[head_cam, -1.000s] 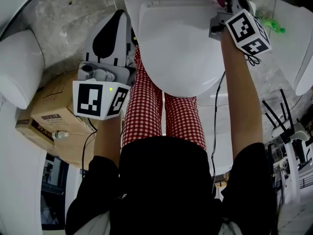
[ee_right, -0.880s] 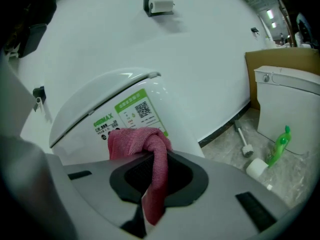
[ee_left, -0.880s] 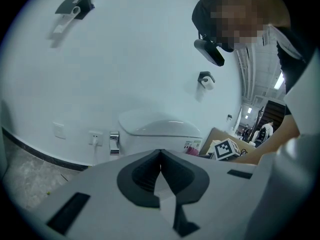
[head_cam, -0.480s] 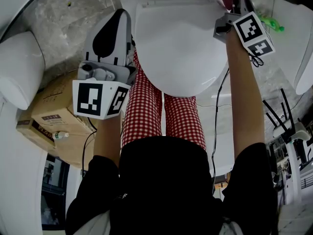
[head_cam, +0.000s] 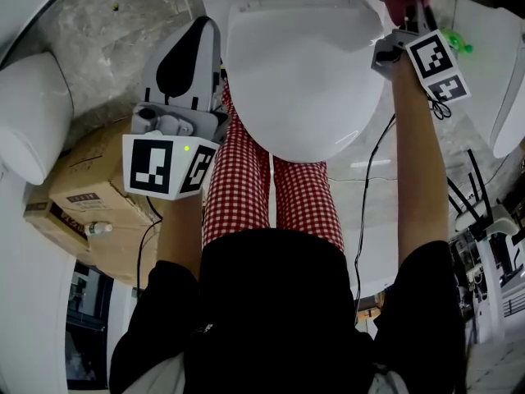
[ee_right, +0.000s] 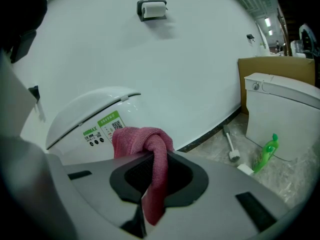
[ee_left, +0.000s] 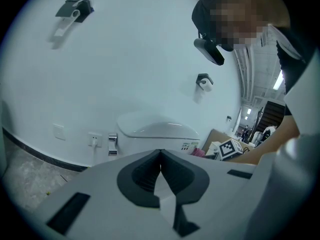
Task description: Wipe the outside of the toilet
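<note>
Right gripper [ee_right: 150,159] clamped on crumpled pink microfibre cloth [ee_right: 142,140], at the glossy white toilet's [head_cam: 299,72] right side. Left gripper [ee_left: 160,156] jaws together, empty, beside the toilet.

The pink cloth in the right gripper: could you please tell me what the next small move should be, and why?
Probably ease the right gripper forward so the pink cloth presses on the side of the toilet by the green label, then sweep. The jaws are shut on the cloth, which sits just before that curved wall; contact cannot be confirmed.
</note>
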A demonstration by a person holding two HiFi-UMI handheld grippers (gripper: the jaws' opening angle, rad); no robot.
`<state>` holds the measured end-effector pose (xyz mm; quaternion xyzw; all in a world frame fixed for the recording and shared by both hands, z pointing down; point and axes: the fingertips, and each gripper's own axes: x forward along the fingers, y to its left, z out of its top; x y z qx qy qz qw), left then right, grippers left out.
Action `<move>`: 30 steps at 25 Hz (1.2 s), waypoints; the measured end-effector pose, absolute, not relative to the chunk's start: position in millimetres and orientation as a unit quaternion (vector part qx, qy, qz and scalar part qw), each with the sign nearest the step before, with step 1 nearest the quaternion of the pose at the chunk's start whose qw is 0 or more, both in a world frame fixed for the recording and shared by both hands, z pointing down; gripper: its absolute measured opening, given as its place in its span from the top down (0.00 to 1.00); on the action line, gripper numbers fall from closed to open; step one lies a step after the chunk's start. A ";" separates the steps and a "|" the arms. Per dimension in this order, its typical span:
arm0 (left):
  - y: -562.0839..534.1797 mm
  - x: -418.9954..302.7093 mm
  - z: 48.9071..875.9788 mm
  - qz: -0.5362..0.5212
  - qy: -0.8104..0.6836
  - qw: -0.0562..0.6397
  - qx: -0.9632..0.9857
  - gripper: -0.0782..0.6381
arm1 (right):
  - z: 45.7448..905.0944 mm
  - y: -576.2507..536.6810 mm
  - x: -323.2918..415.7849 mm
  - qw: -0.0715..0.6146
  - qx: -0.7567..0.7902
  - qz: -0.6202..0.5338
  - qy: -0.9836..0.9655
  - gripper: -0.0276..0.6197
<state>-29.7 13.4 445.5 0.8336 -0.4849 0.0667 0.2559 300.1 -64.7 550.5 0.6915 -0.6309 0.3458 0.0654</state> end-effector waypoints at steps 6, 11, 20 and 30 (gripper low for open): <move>19.7 -37.7 445.2 0.062 -0.491 0.260 0.829 0.88 | 534.5 -48.6 288.4 0.059 0.672 0.340 -0.656 0.87; 24.3 -46.2 445.1 0.057 -0.498 0.263 0.824 0.88 | 524.8 -35.1 247.7 0.100 0.621 0.314 -0.711 0.87; 30.5 -68.3 443.5 0.045 -0.517 0.265 0.813 0.88 | 517.0 -36.8 131.4 0.199 0.463 0.230 -0.833 0.87; 34.0 -106.1 449.5 0.033 -0.545 0.277 0.790 0.88 | 535.1 -40.3 21.0 0.304 0.296 0.143 -0.894 0.87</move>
